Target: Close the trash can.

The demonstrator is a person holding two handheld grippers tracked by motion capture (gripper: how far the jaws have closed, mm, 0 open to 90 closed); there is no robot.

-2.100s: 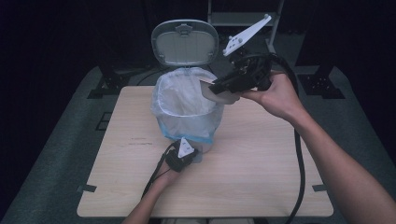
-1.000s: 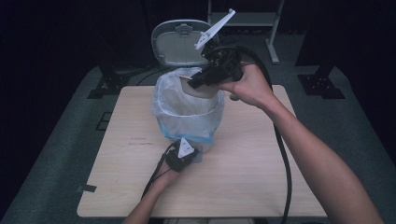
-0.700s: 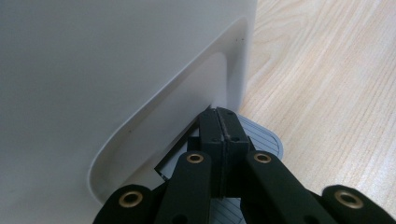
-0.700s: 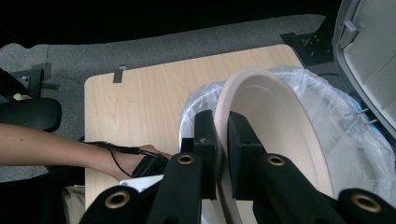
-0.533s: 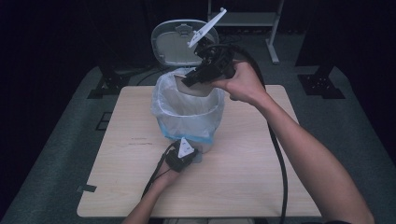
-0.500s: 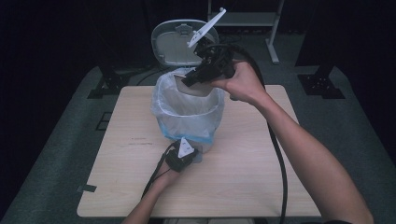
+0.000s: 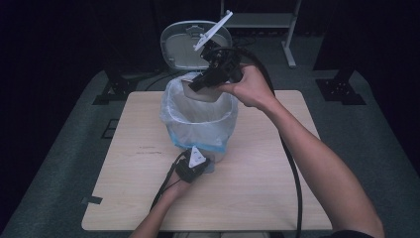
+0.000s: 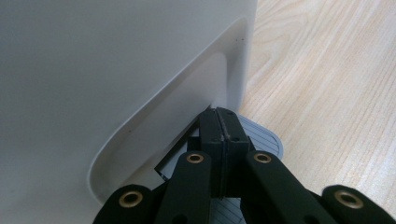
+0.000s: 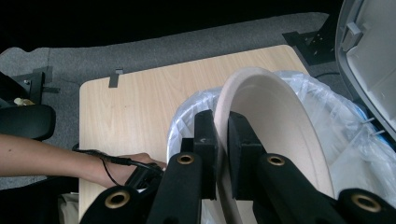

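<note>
Bins: one bin (image 7: 198,119), bag-lined, lid (image 7: 188,42) up.
Bowls: one bowl (image 9: 275,135), tilted over the bin mouth.
Right gripper (image 9: 222,140): clamped on the bowl rim.
Left gripper (image 8: 219,126): jaws together, probably pressing the pedal (image 8: 266,137) at the bin's foot.

High overhead view; two close tong-mounted views, shared bin (image 7: 198,116).

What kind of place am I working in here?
Probably a recording studio or lab rather than a home: a small wooden table on grey carpet with dark surroundings and black floor stands. On it stands a pedal bin with its lid up.
</note>
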